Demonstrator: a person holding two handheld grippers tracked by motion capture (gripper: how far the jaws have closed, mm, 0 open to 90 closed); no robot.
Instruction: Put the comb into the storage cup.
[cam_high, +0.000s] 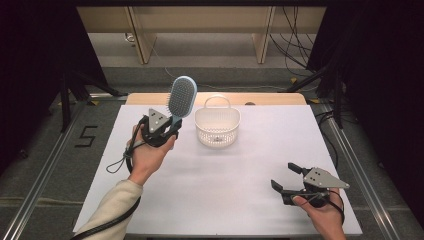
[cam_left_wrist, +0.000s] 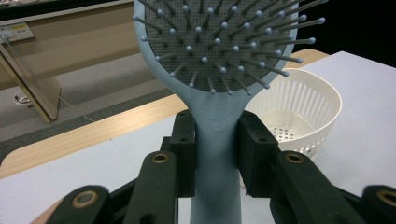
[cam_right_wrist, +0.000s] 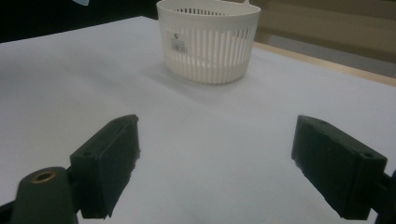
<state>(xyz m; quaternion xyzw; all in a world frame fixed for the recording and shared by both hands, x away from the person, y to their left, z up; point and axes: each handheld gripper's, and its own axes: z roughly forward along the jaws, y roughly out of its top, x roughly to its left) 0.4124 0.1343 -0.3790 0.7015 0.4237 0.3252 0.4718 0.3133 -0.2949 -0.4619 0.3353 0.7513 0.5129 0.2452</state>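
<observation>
A pale blue hairbrush with a grey bristle pad stands upright above the table, left of a white slatted basket. My left gripper is shut on the brush's handle, both pads pressing its sides just under the head. The basket sits behind and to the right of the brush, empty inside. My right gripper rests low near the table's front right, its jaws open with nothing between them. It faces the basket across bare white table.
The white table top ends in a wooden strip at the far edge. Beyond it stand wooden table legs and trailing cables on the floor. Metal rails run along both sides of the table.
</observation>
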